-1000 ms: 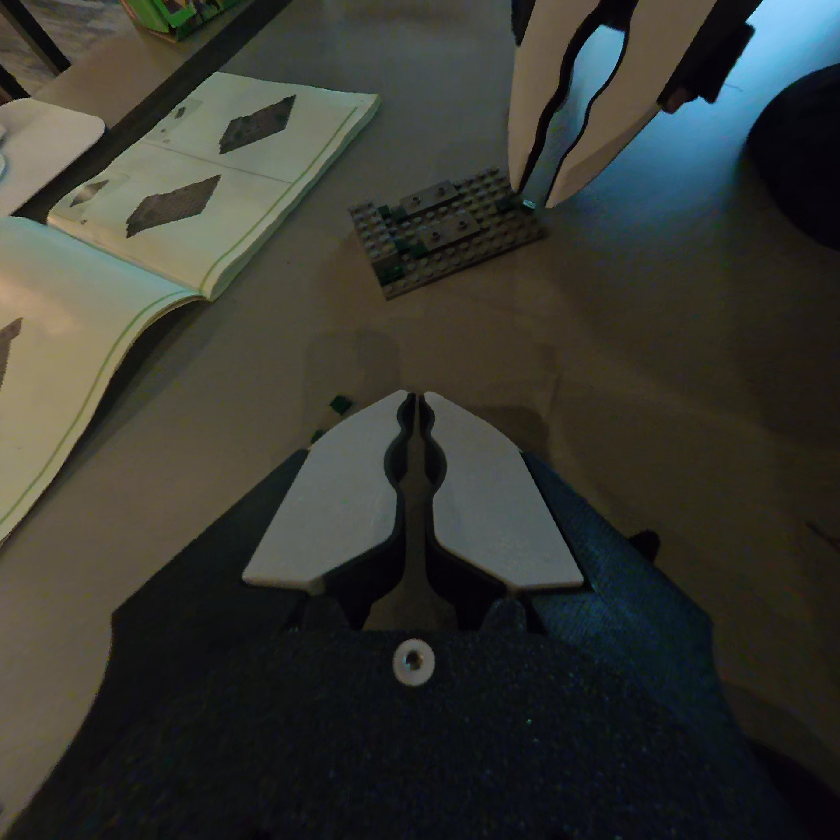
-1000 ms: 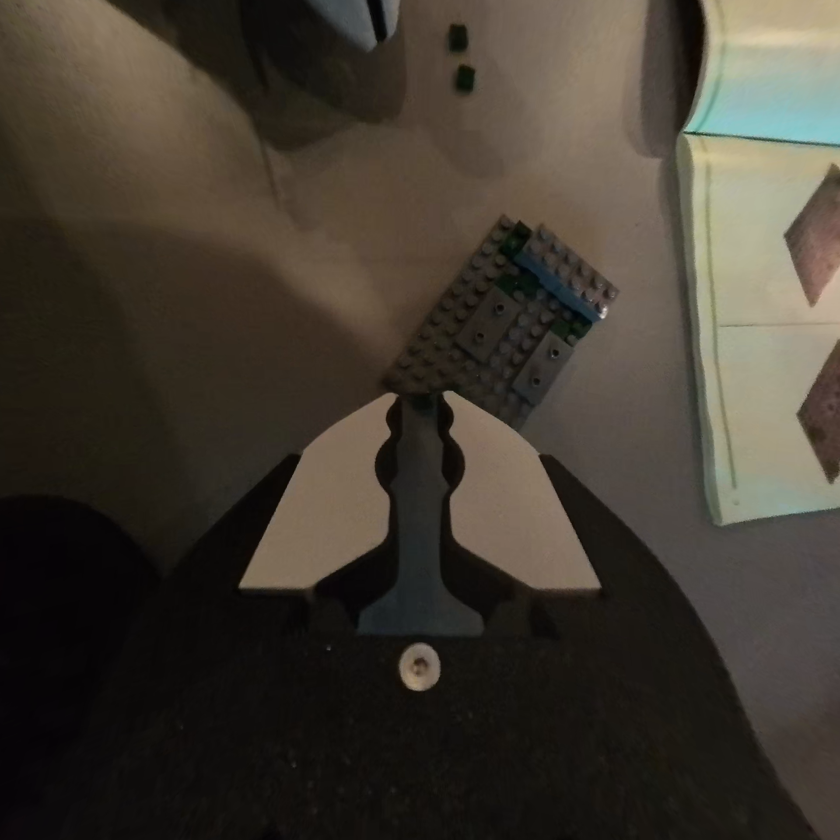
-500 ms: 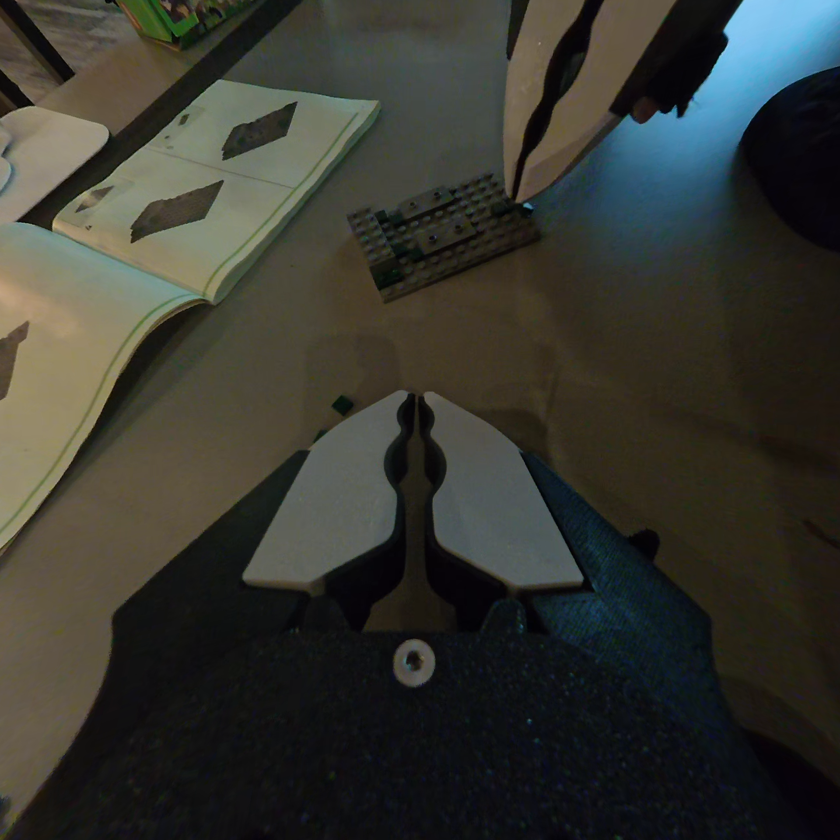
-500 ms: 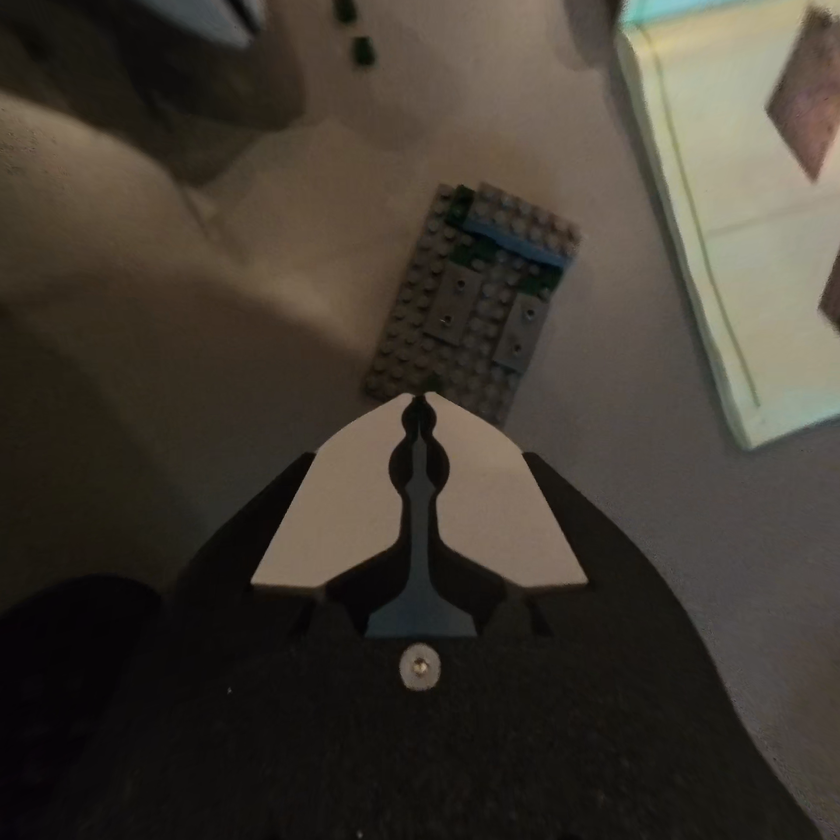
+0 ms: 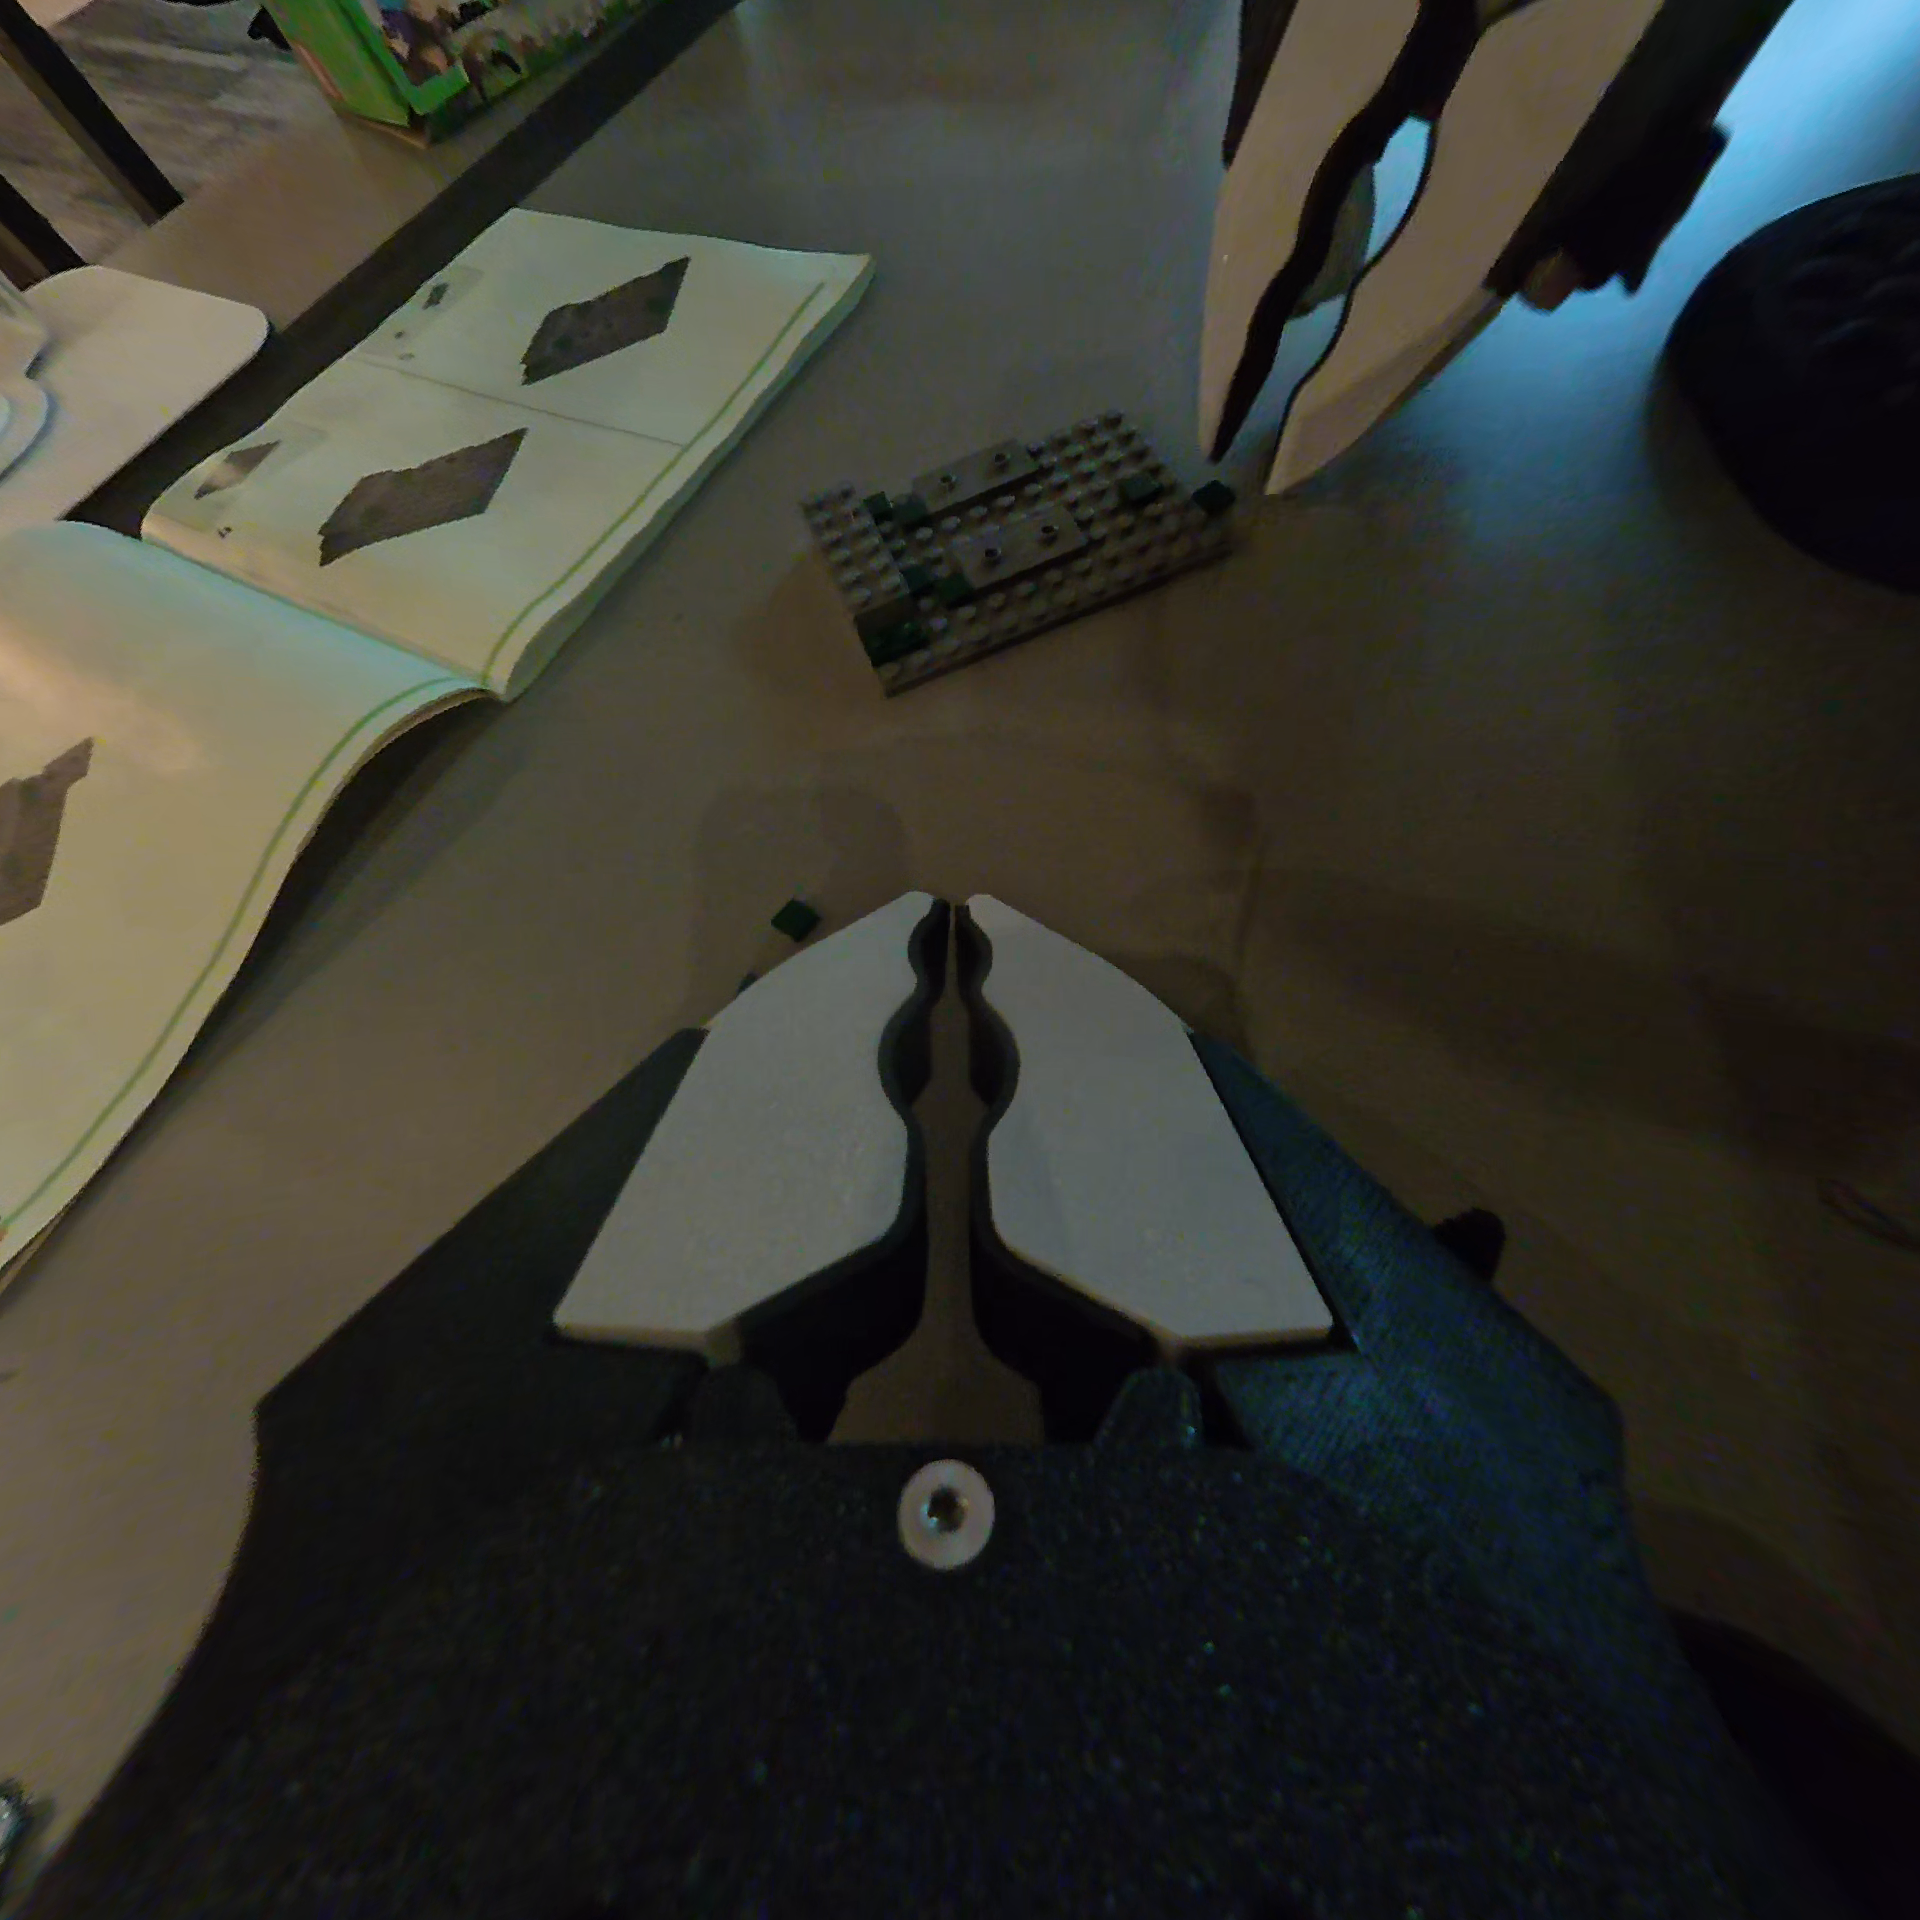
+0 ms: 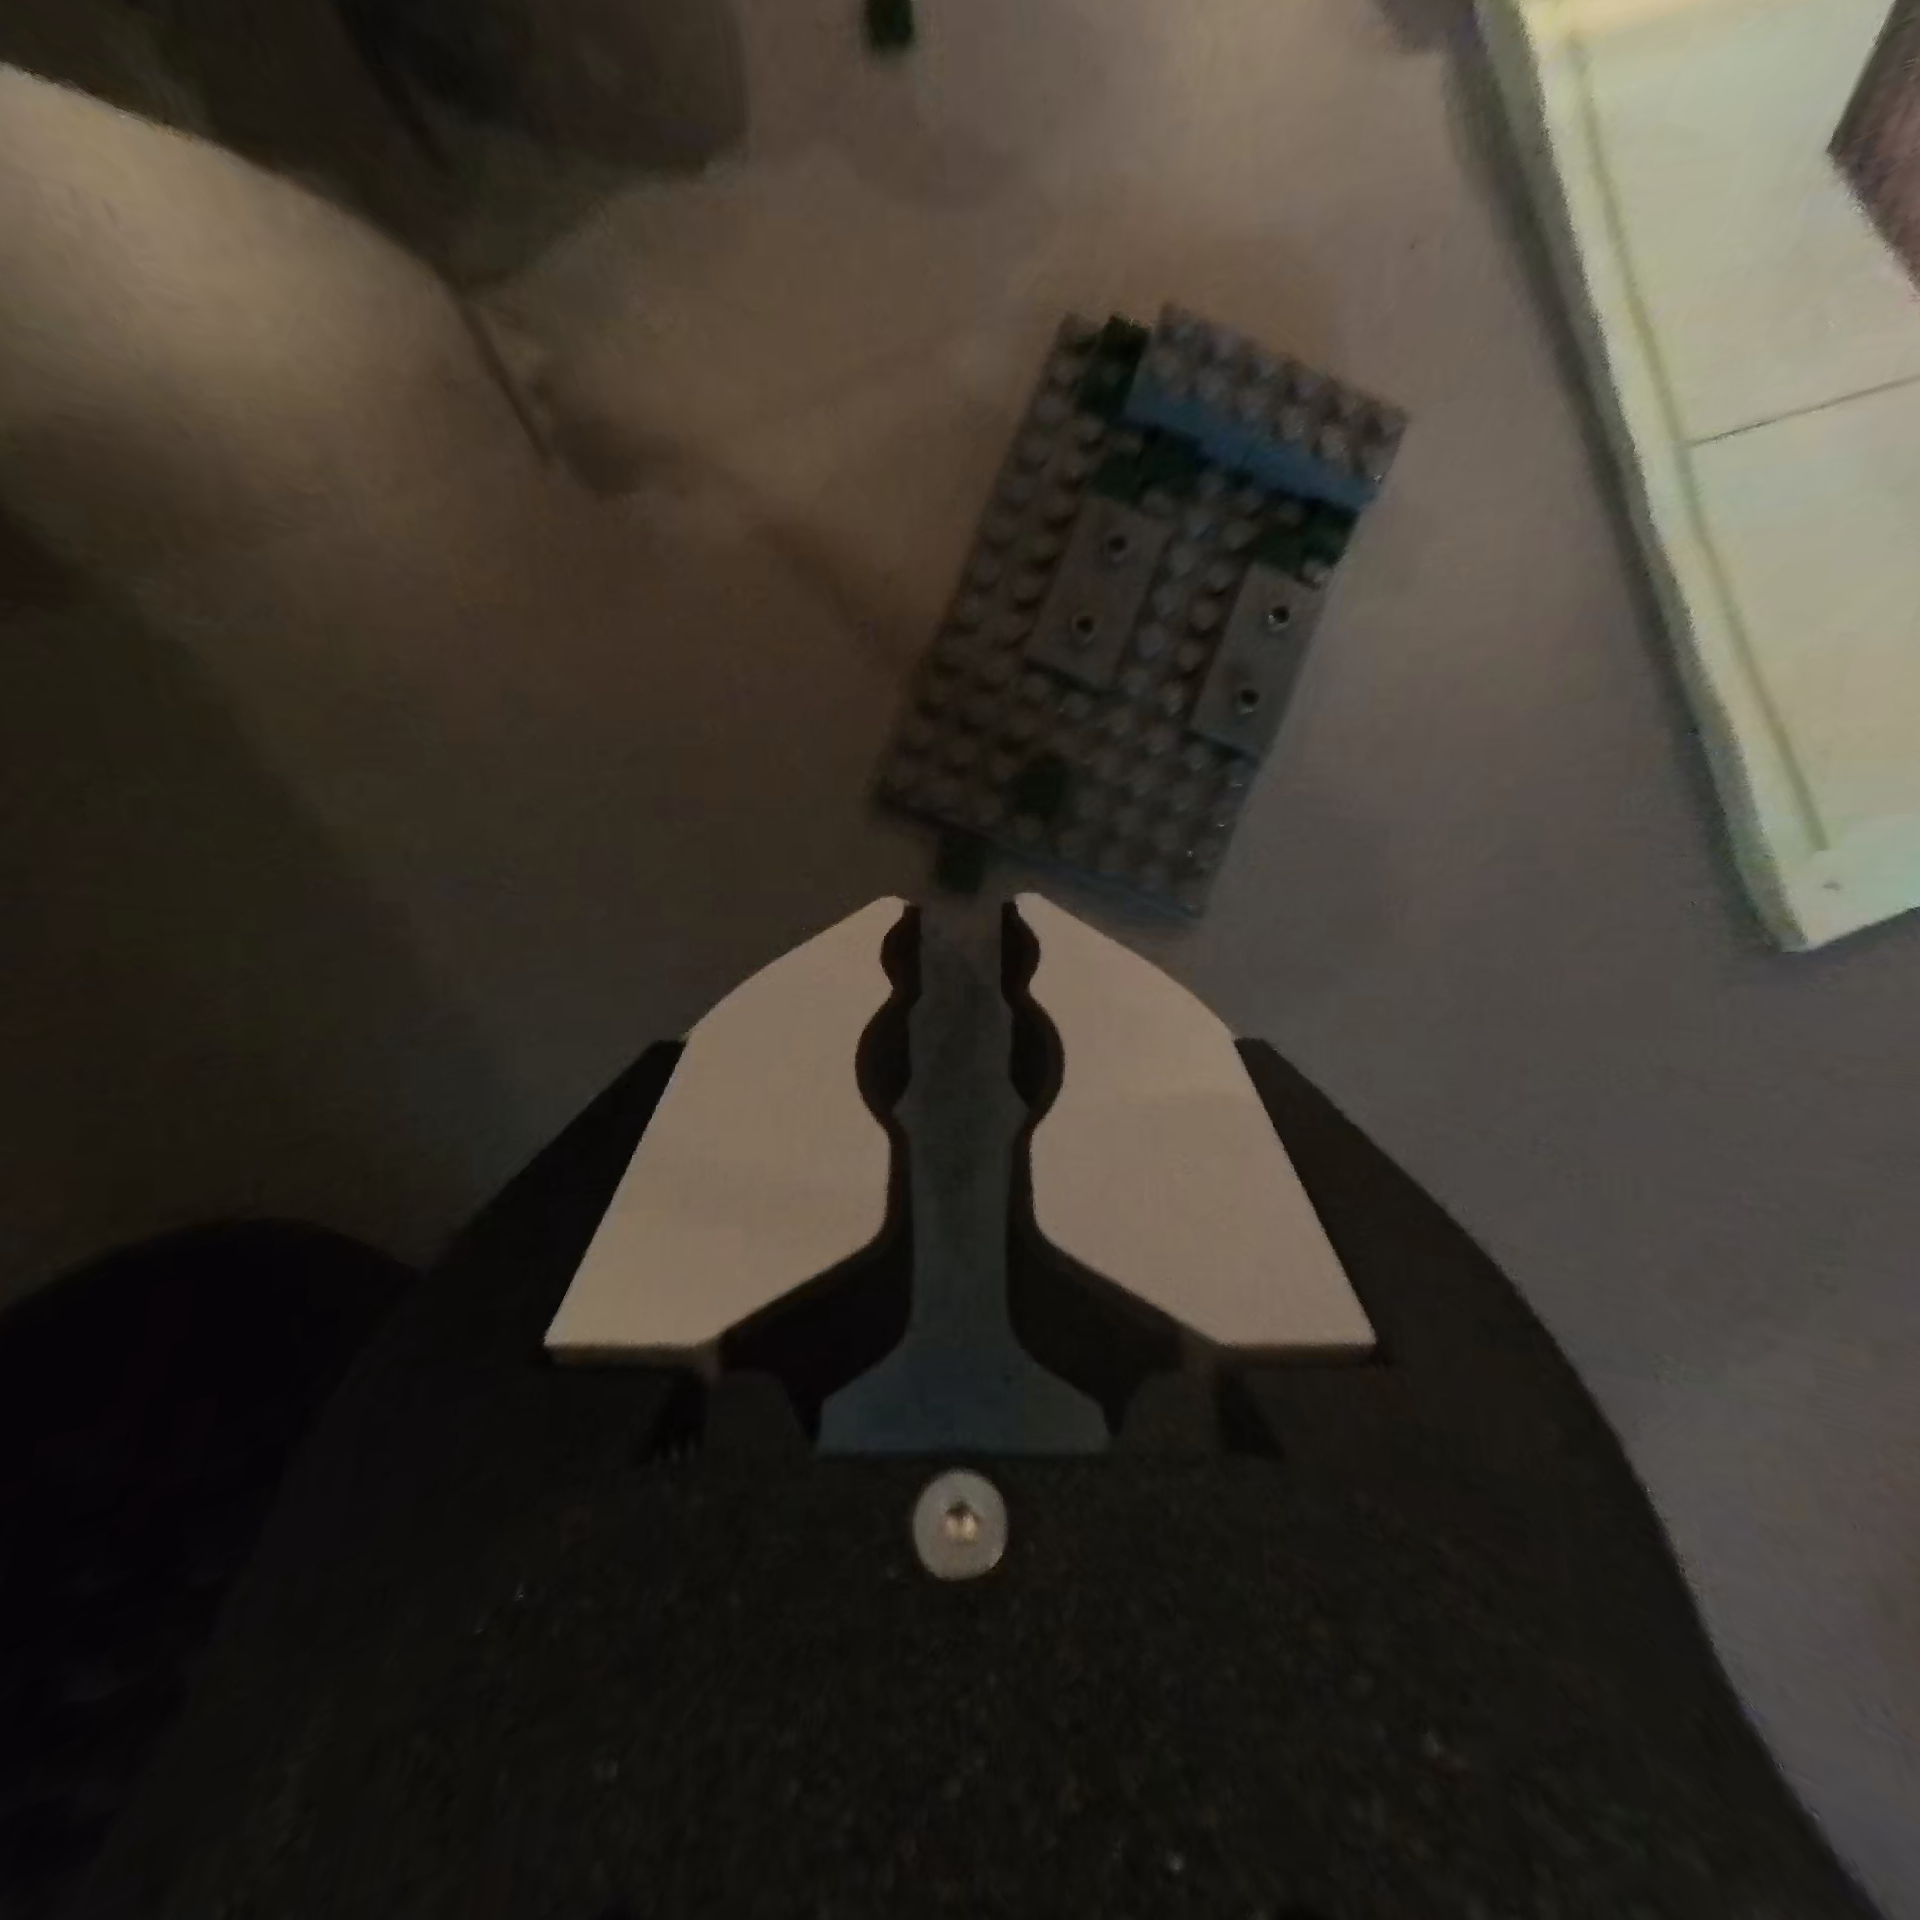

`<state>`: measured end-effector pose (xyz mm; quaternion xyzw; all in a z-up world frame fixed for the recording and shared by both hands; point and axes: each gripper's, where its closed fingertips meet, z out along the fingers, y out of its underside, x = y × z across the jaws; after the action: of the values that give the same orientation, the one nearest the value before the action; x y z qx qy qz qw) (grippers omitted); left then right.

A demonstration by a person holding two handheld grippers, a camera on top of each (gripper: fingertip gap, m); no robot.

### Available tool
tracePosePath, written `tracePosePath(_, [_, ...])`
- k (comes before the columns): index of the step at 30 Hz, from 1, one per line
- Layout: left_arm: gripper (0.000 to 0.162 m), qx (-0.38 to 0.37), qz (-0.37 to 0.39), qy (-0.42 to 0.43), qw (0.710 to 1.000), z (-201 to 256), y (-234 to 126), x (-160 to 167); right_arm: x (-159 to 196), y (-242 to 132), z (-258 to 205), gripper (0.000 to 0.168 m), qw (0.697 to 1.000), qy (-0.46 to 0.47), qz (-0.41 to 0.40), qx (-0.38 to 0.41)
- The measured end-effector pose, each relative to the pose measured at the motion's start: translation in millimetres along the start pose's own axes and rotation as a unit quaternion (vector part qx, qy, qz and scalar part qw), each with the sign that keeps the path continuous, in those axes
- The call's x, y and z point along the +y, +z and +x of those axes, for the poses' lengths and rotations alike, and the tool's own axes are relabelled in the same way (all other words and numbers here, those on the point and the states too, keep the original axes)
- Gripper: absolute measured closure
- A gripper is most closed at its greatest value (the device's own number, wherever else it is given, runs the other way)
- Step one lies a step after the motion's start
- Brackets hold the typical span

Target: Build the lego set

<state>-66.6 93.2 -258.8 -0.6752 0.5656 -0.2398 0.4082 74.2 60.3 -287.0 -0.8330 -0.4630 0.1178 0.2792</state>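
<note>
Since a moment ago the right gripper (image 6: 958, 906) has pulled back and parted its tips a little, and a small dark green piece (image 6: 961, 864) that was at its tips now sits just off the near end of the build (image 6: 1132, 613), touching or almost touching it; I cannot tell which. Both views show a grey-brown table (image 5: 1455, 831) in dim light. An open book (image 5: 499, 457) with pictures of the build lies at the table's left, and its pale edge shows at the right side of the right wrist view. A green box (image 5: 416, 62) sits at the far left, past a dark bar. The build is a flat grey plate with studs, with two smooth grey tiles and a few dark green bits on top, and one end stands higher. It lies near the middle of the table, between the two grippers. In the left wrist view the right gripper (image 5: 1242, 468) points down just beside the build's right end, with a narrow gap and nothing in it. The left gripper (image 5: 951, 902) is well back from the build, its tips almost together, holding nothing. One more tiny green piece (image 5: 795, 918) lies on the table just left of its tips
</note>
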Motion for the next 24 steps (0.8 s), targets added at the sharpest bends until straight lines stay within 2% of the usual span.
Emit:
tracePosePath(7, [0.161,0.001,-0.003,0.002,1.000,0.7,0.9,1.3,-6.8,5.8,-1.2,0.160,0.999,0.045,0.018,-0.005])
tracePosePath(24, [0.161,0.003,-0.002,0.004,1.000,1.5,-0.1,0.7,-18.1,5.2,6.1,0.161,0.992,0.115,0.048,0.033])
